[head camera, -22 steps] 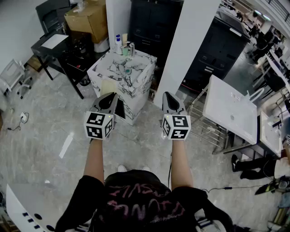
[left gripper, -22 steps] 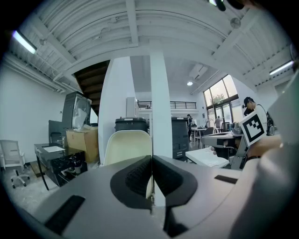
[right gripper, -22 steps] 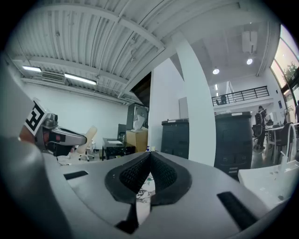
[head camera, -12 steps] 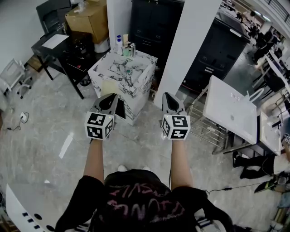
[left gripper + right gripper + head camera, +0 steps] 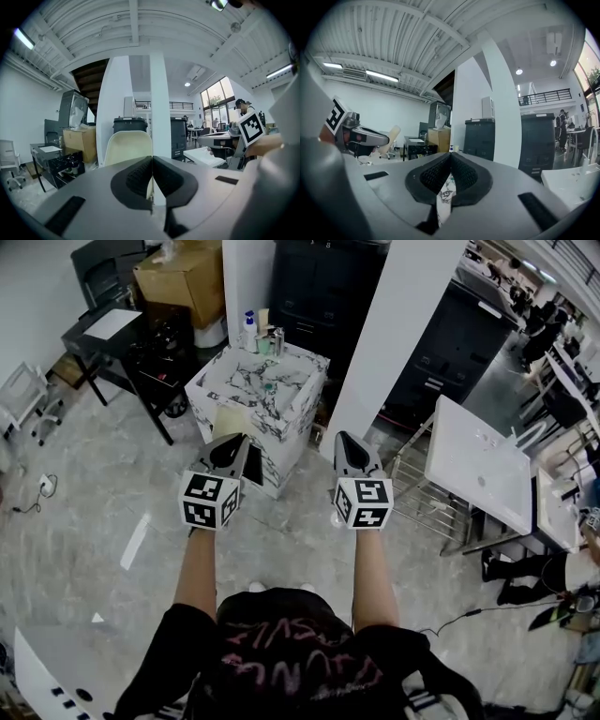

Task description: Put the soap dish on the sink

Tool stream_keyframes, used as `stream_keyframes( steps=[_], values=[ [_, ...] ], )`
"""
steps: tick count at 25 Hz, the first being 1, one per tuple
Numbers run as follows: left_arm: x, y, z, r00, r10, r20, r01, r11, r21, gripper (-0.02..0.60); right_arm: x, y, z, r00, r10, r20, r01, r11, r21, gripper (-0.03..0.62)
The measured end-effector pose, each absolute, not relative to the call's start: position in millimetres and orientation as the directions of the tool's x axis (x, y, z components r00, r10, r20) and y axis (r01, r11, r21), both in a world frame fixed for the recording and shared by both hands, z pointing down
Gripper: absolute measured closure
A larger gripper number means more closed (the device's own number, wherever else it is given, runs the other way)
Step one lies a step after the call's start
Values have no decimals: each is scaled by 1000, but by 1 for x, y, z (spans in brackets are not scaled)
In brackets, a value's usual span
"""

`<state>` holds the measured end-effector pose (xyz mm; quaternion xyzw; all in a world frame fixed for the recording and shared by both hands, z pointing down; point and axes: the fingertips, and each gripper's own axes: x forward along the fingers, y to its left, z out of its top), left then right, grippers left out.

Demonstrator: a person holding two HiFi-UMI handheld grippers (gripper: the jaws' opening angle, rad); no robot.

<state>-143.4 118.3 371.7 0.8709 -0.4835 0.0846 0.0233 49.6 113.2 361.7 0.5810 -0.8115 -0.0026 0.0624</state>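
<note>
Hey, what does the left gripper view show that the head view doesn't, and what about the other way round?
Only the left gripper view: the left gripper with its jaws shut on the soap dish's thin edge, plus the ceiling and windows.
Only the head view: the marbled sink top, the bottles at its back, the floor and the person's arms.
Both: the cream soap dish, the right gripper and the cardboard box.
</note>
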Motion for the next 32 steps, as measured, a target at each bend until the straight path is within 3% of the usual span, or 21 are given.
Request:
stream_keyframes(
  steps=[17, 32],
  values=[
    [-172, 84, 396, 574, -798, 182, -806, -590, -45, 561, 22, 85, 379, -256, -963, 86, -961, 263, 83, 588],
    [-147, -65, 435, 567, -786, 246, -800, -596, -61, 561, 49, -71, 413, -255, -961, 106, -964, 261, 52, 588]
  ],
)
